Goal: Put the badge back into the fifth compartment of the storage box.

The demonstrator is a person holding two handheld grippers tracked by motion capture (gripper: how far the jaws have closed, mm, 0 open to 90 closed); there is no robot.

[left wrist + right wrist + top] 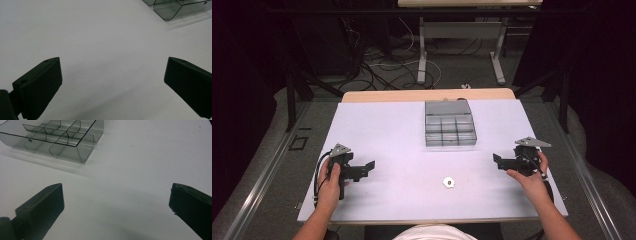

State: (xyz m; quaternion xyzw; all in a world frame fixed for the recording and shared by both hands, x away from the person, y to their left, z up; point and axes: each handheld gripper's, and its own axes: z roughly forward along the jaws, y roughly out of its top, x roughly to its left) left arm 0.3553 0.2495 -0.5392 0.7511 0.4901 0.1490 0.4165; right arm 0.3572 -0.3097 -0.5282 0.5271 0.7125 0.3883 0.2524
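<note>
lying low in the centre of the high view, one small white ring-shaped part (pixel 449 182) is sitting between two grippers, left gripper (pixel 371 165) and right gripper (pixel 496 158), jaws spread wide; one clear divided box (pixel 450 123) is standing above it.

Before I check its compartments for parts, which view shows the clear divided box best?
The right gripper view: the box is close, and its dividers and curved walls are sharp. The high view shows the whole box on the table, but small. The left gripper view catches one corner at the frame's top edge.
</note>
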